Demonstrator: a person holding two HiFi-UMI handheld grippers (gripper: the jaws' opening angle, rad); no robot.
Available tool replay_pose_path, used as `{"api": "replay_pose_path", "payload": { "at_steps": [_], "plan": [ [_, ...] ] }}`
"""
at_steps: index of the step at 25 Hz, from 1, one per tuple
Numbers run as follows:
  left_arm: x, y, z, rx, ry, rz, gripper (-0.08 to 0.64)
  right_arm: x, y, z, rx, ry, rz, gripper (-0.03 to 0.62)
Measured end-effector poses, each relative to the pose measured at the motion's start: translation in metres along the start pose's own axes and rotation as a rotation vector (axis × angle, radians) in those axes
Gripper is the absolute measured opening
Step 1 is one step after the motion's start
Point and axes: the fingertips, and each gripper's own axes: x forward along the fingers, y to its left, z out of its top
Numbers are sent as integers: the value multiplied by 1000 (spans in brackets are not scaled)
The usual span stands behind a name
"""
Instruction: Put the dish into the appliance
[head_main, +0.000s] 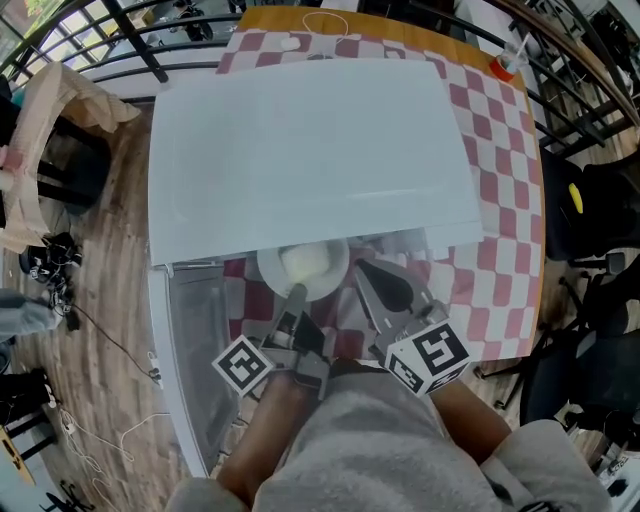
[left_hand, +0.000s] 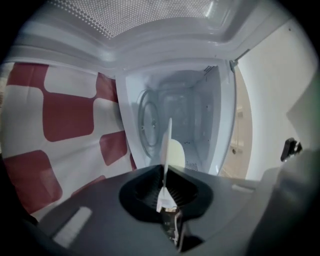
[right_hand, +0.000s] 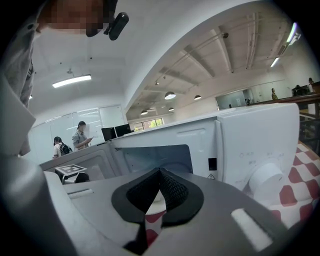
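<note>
Left gripper (head_main: 297, 295) up close, fingers pinching the dish (head_main: 303, 265) by its rim. The dish sits at 12 o'clock, just entering the open appliance (head_main: 300, 150). Setting down and releasing look still to do. Right gripper (head_main: 366, 270), at 3 o'clock, has its fingers pressed together, empty.

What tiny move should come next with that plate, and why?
Probably ease the left tool forward, carrying the round white plate deeper into the white microwave oven. The tool is clamped on the plate's rim, the oven's door stands open, and the plate sits just at the mouth of the cavity.
</note>
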Motion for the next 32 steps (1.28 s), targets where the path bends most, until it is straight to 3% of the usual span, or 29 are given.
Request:
{"api": "replay_pose_path", "payload": {
  "at_steps": [21, 32],
  "plan": [
    [44, 34, 50, -83, -60, 56, 20, 43, 8, -7, 15, 66, -17, 0],
    [54, 41, 58, -64, -45, 102, 20, 45, 9, -1, 17, 69, -18, 0]
  ]
}}
